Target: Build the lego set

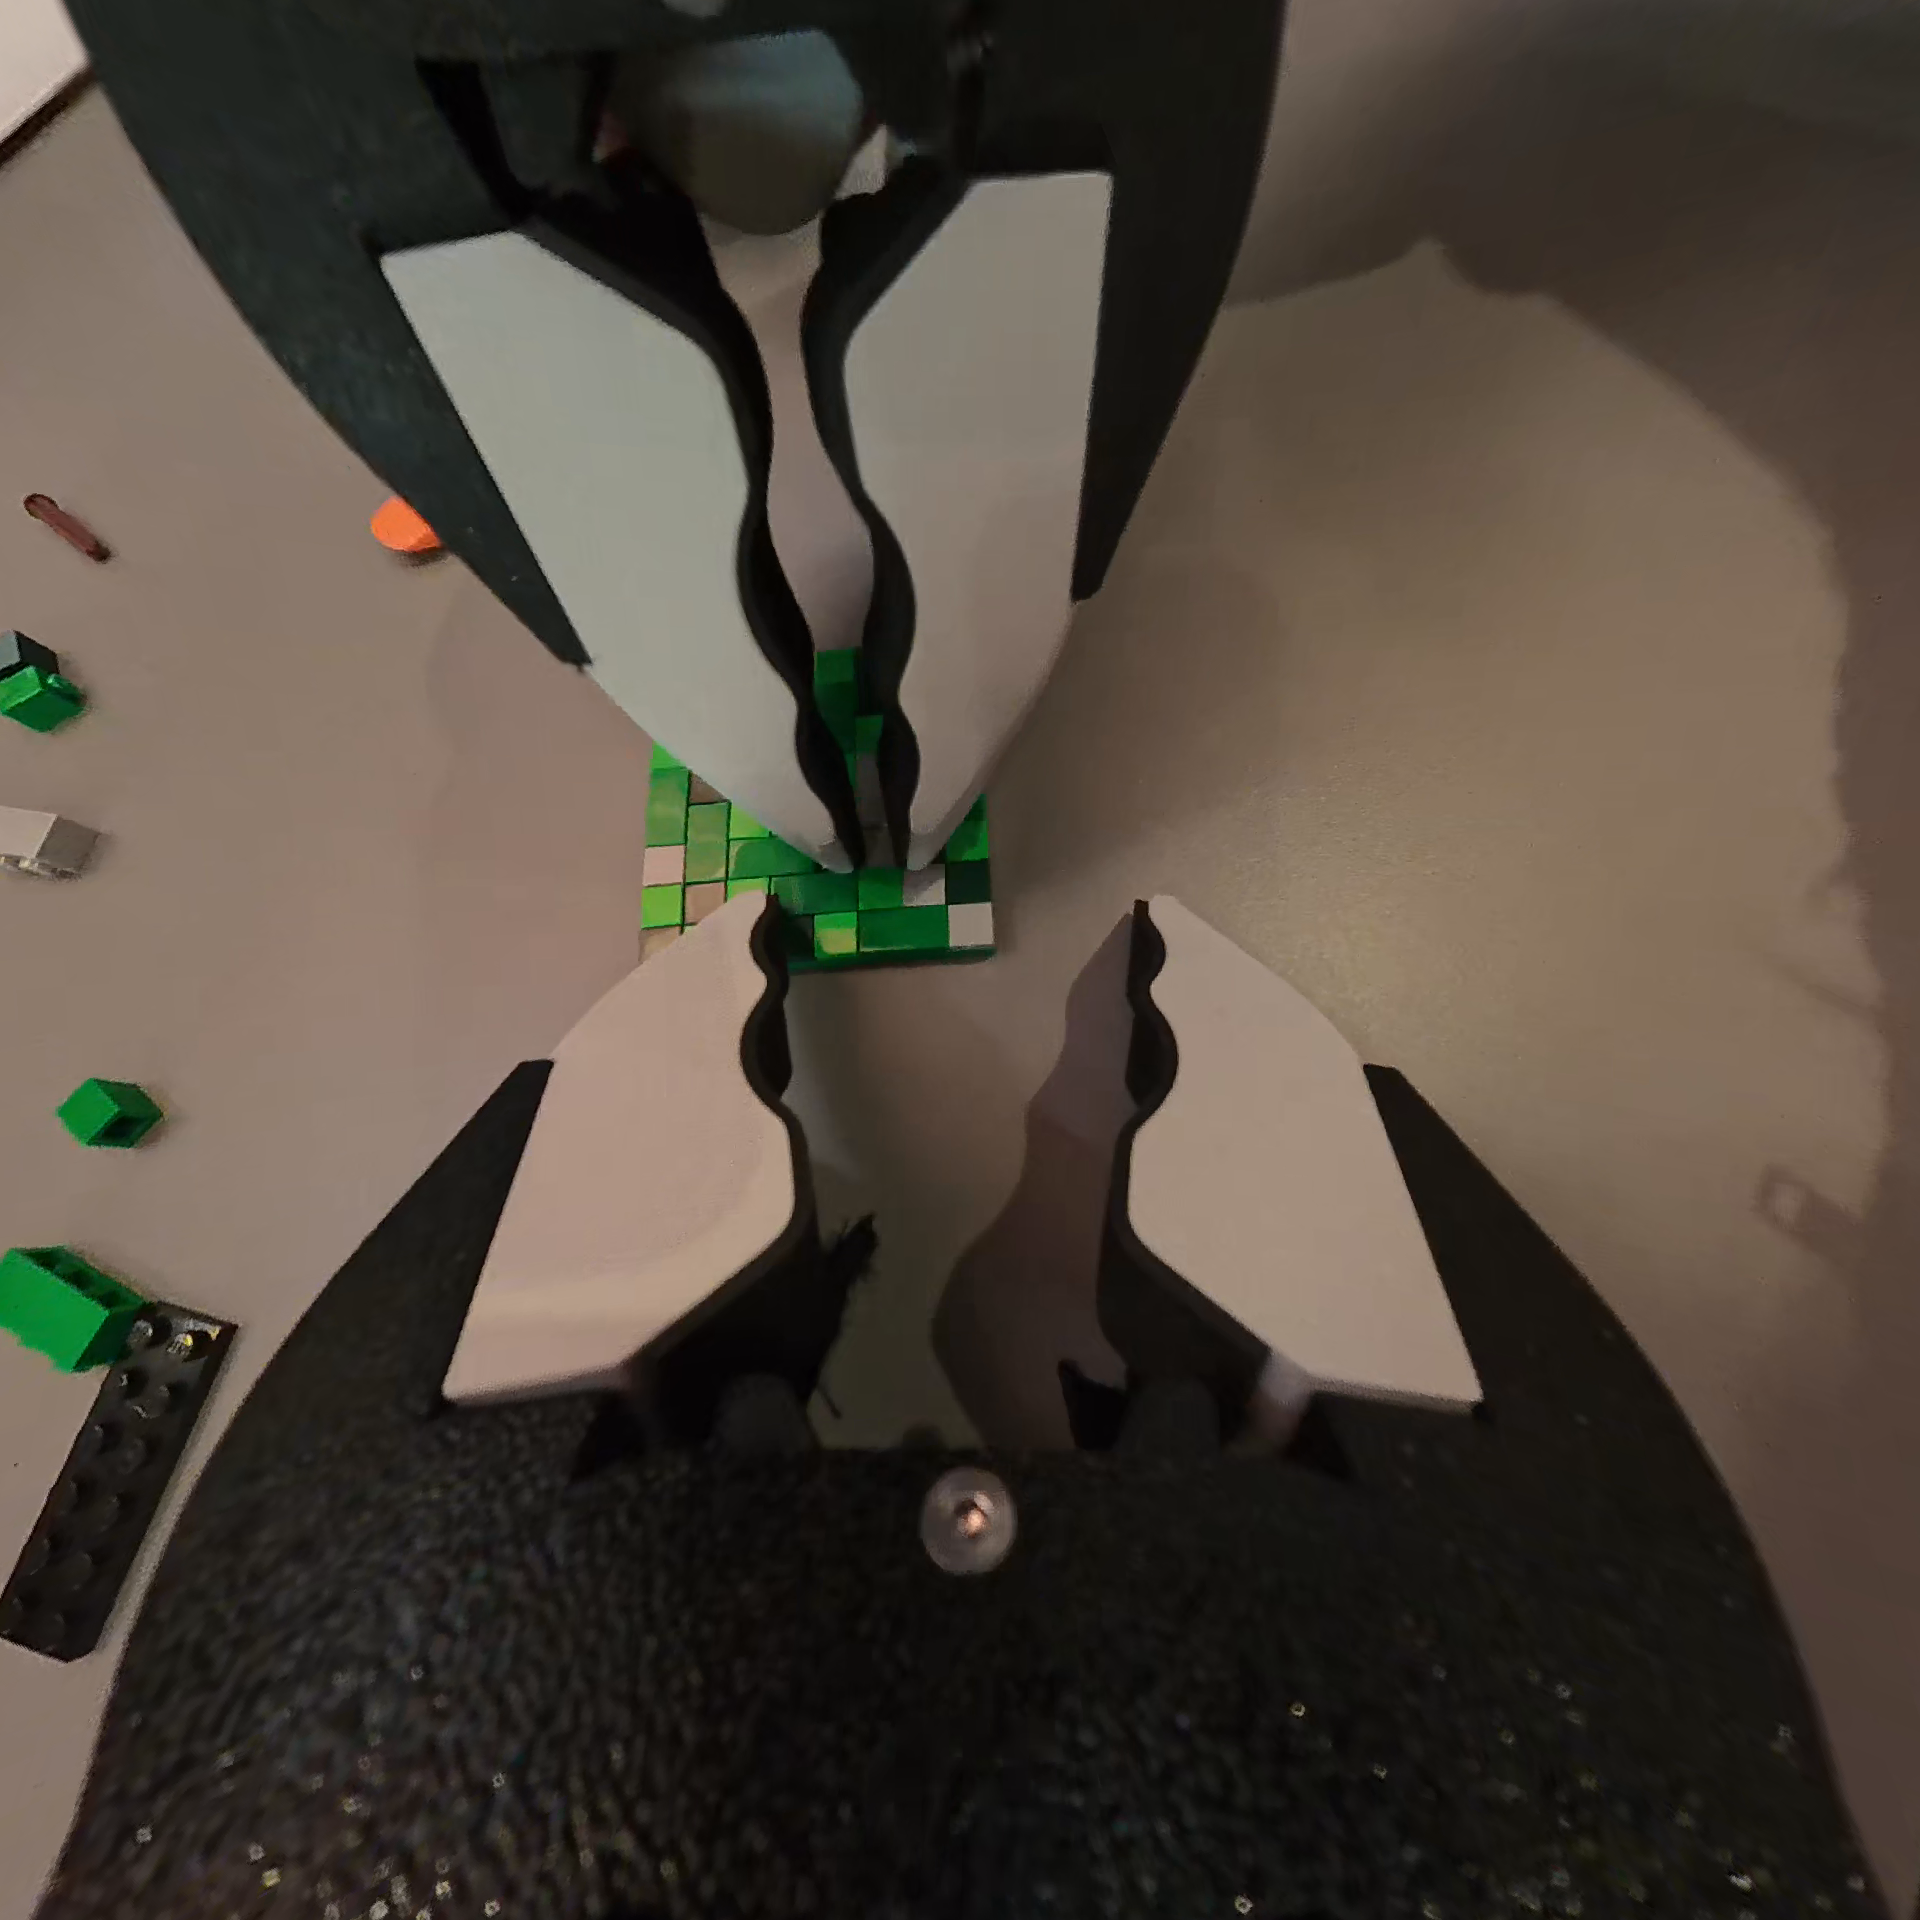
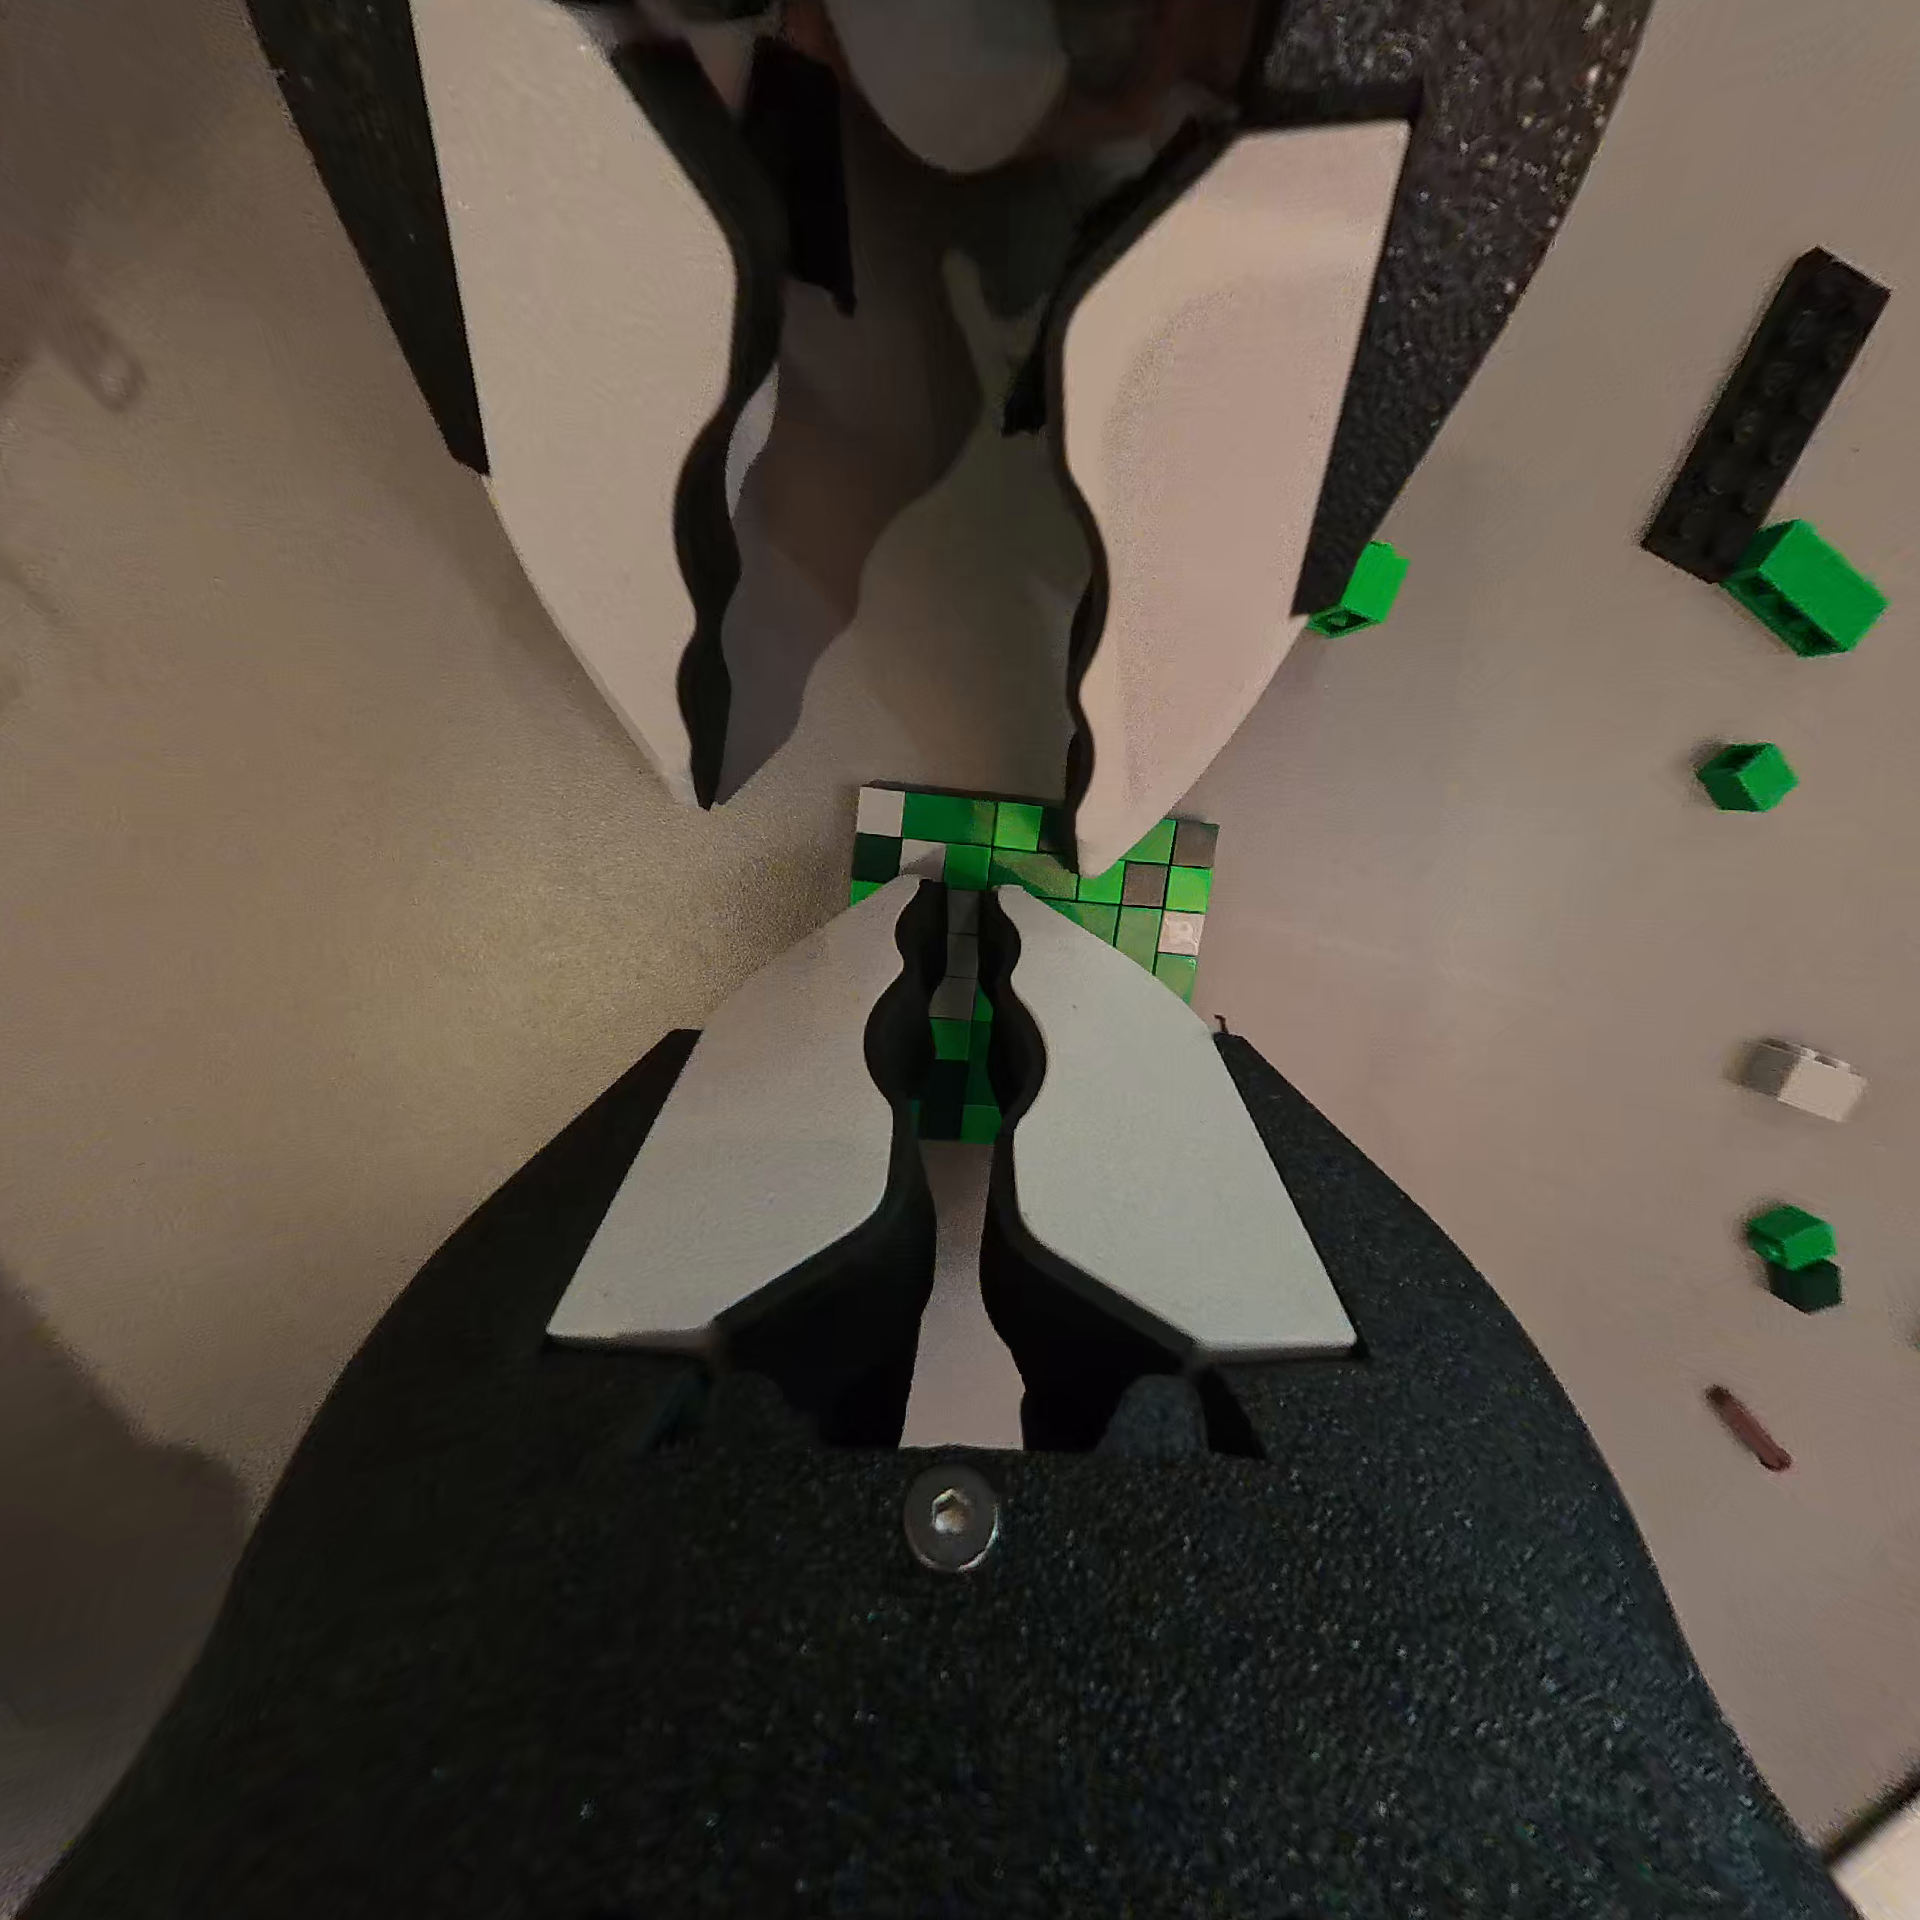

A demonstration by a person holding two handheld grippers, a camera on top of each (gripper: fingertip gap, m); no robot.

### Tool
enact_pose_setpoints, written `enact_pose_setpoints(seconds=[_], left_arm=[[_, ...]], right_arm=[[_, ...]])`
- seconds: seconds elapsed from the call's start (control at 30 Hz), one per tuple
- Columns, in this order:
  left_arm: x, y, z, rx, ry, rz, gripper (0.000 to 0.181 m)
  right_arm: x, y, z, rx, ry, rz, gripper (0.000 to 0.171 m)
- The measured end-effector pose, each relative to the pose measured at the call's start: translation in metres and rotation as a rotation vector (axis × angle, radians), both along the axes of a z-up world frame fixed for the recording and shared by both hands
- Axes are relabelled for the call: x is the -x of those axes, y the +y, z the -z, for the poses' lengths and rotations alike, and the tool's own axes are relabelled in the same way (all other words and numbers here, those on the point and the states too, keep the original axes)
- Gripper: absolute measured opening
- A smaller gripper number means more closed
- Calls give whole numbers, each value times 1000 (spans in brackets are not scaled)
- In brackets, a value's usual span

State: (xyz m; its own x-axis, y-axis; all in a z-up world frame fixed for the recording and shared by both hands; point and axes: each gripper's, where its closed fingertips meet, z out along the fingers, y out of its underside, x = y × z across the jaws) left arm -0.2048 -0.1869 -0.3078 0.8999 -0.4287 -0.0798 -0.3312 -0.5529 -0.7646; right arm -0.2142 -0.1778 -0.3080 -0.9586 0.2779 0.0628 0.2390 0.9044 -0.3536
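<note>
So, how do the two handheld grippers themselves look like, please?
Both look alike: the left gripper and right gripper have rough, speckled black plastic bodies, pale grey pointed fingers lined with wavy black pads, and one silver screw at the base.

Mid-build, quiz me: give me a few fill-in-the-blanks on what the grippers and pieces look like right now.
1. The left gripper is opened ___ than the right gripper.
2. Both grippers' tips meet over a tiled plate that is mostly ___.
3. The long studded plate off to the side is ___.

Missing words: wider; green; black.
</note>
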Motion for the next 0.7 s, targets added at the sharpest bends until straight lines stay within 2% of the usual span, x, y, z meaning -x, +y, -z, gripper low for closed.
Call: enact_pose_setpoints(seconds=[0.2, 0.27, 0.37, 0.47, 0.57, 0.7], left_arm=[[0, 1, 0, 0, -1, -2, 62], [-1, 1, 0, -1, 1, -1, 61], [-1, 1, 0, -2, 3, -3, 61], [-1, 1, 0, -2, 2, -3, 61], [-1, 1, 0, -1, 2, -5, 61], [-1, 1, 0, -1, 2, -8, 61]], right_arm=[[0, 0, -1, -46, 164, -15, 5], [0, 0, -2, -36, 207, 0, 0], [1, -2, -2, 11, 266, 26, 0], [0, -4, -8, 143, 208, 119, 0], [2, -4, -21, 257, 154, 187, 12], [9, 1, -36, 355, 205, 295, 28]])
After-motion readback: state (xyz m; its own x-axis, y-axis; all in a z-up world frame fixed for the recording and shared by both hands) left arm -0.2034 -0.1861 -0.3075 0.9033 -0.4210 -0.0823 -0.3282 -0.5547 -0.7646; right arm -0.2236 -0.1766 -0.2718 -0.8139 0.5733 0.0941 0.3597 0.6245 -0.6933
